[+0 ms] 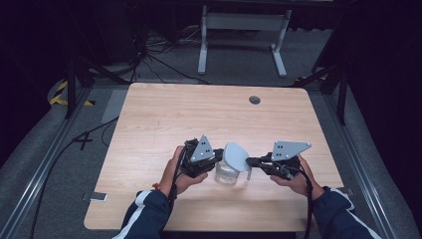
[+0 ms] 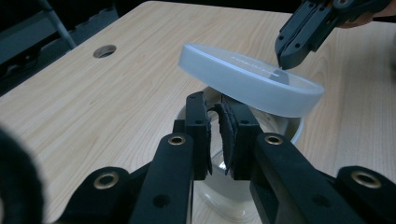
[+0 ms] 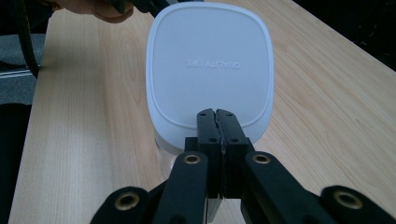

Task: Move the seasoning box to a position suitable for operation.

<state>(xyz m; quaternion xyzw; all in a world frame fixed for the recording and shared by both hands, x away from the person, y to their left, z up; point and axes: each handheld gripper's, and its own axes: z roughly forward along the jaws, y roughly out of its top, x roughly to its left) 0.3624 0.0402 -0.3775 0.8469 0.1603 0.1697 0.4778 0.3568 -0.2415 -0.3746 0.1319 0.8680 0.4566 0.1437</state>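
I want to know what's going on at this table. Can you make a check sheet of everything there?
Surface: wooden table, round hole near far edge.
Job's things: clear tub; white lid tilted above it.
Clutter: nothing seen.
Grippers: left gripper shut on tub's rim; right gripper shut on lid's edge.
Cables: one trails from each gripper; more on floor.
Surroundings: dark room, grey floor, white stand behind.

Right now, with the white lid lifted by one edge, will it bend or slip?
The white lid keeps its flat shape while tilted, so it is probably stiff. Its smooth plastic may slip, as the right gripper pinches just its edge.
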